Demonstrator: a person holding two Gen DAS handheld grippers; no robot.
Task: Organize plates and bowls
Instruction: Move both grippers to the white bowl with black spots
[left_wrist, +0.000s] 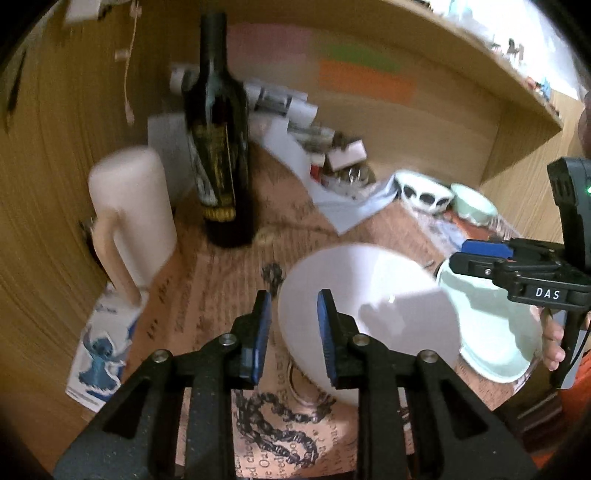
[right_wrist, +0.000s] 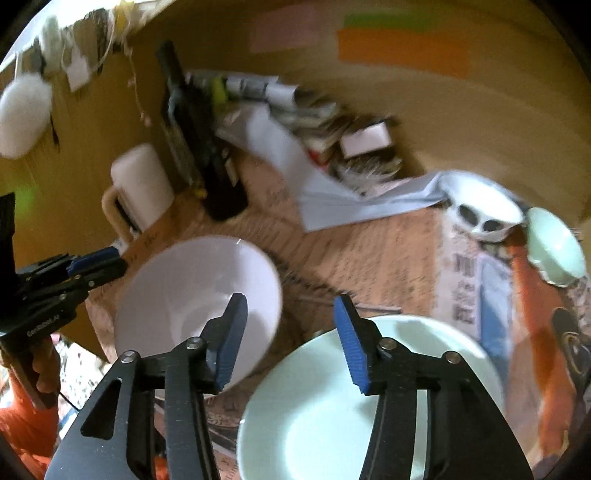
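Left gripper (left_wrist: 291, 332) fingers apart astride white bowl (left_wrist: 369, 317) rim, right gripper (right_wrist: 291, 343) above green plate (right_wrist: 332, 417) (fingers apart)

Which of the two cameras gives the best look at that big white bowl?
The right wrist view: the white bowl shows its whole rim and inside, with only one fingertip crossing it. The left wrist view shows the white bowl too, but a finger hides its near edge.

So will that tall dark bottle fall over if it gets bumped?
Probably, yes. The bottle stands upright, tall on a narrow base, so a push near its neck would likely tip it. It looks like glass, so it could break, and it may roll once down.
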